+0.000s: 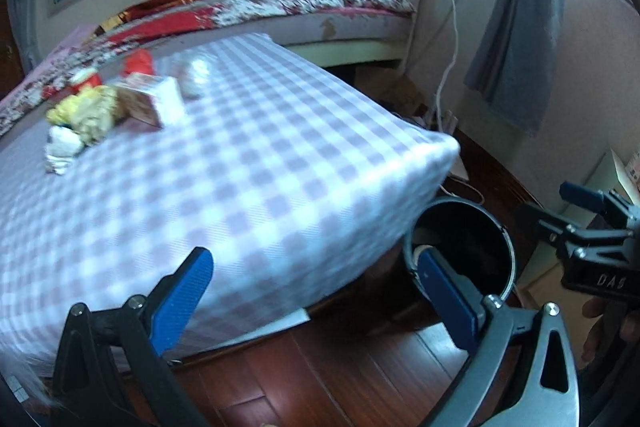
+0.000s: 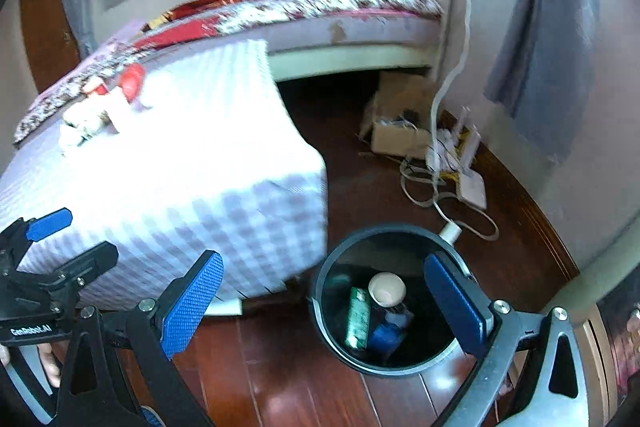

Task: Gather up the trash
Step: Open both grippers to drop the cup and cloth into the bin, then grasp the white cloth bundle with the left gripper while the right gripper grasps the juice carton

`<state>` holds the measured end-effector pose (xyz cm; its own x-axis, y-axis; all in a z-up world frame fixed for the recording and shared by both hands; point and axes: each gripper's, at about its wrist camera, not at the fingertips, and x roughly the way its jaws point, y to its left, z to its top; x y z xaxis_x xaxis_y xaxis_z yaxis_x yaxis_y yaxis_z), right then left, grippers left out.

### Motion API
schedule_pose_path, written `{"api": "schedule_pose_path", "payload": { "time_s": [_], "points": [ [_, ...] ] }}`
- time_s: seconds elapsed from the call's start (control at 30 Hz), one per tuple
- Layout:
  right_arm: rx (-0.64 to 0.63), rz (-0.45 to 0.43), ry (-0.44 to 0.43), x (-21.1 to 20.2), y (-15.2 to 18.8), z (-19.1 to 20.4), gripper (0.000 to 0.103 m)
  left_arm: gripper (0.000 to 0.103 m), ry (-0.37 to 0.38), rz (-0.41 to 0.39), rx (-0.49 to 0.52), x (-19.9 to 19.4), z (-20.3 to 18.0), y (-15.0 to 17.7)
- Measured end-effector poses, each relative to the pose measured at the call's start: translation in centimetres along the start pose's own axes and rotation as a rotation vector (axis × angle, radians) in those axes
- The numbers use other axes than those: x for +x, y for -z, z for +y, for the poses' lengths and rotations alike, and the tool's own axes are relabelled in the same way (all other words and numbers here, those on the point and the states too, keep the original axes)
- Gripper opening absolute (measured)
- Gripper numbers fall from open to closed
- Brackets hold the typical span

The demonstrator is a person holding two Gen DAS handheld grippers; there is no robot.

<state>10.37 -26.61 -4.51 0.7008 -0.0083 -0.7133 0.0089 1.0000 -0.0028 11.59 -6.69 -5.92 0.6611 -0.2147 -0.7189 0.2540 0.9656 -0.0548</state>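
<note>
Both the left gripper (image 1: pixel 316 287) and right gripper (image 2: pixel 324 299) are held with jaws spread wide and empty, the bin (image 2: pixel 332 339) seen between the right jaws.

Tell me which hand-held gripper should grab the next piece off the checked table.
Probably left. The left hand-held gripper is open over the checked table, facing the trash pile; the right hand-held gripper is open above the bin.

Lilac-and-white checked tablecloth (image 1: pixel 248 163), black bin (image 2: pixel 332 339), reddish-brown wooden floor (image 2: pixel 280 367), blue gripper pads (image 1: pixel 180 303).
</note>
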Motion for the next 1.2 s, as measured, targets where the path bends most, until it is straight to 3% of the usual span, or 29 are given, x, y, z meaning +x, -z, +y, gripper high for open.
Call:
{"api": "schedule_pose_path", "payload": {
  "time_s": [0.2, 0.63, 0.8, 0.97, 1.2],
  "points": [
    [-0.071, -0.084, -0.11, 0.1, -2.3, 5.5, 0.102, 0.102, -0.095, -0.041, -0.061, -1.8, 5.8, -0.7],
    [-0.26, -0.08, -0.263, 4.6, -8.4, 18.4, 0.102, 0.102, -0.235, -0.05, -0.25, -3.1, 19.8, -1.0],
    [-0.296, -0.078, -0.299, 6.7, -10.4, 21.4, 0.097, 0.1, -0.225, -0.05, -0.299, -1.9, 23.6, -1.4],
    [-0.317, -0.055, -0.321, 9.5, -12.4, 23.5, 0.087, 0.087, -0.219, -0.041, -0.304, 0.1, 25.7, -2.7],
    [-0.343, 0.009, -0.325, 13.7, -14.3, 25.9, 0.084, 0.084, -0.199, -0.019, -0.337, 2.8, 27.4, -4.1]
  ]
}}
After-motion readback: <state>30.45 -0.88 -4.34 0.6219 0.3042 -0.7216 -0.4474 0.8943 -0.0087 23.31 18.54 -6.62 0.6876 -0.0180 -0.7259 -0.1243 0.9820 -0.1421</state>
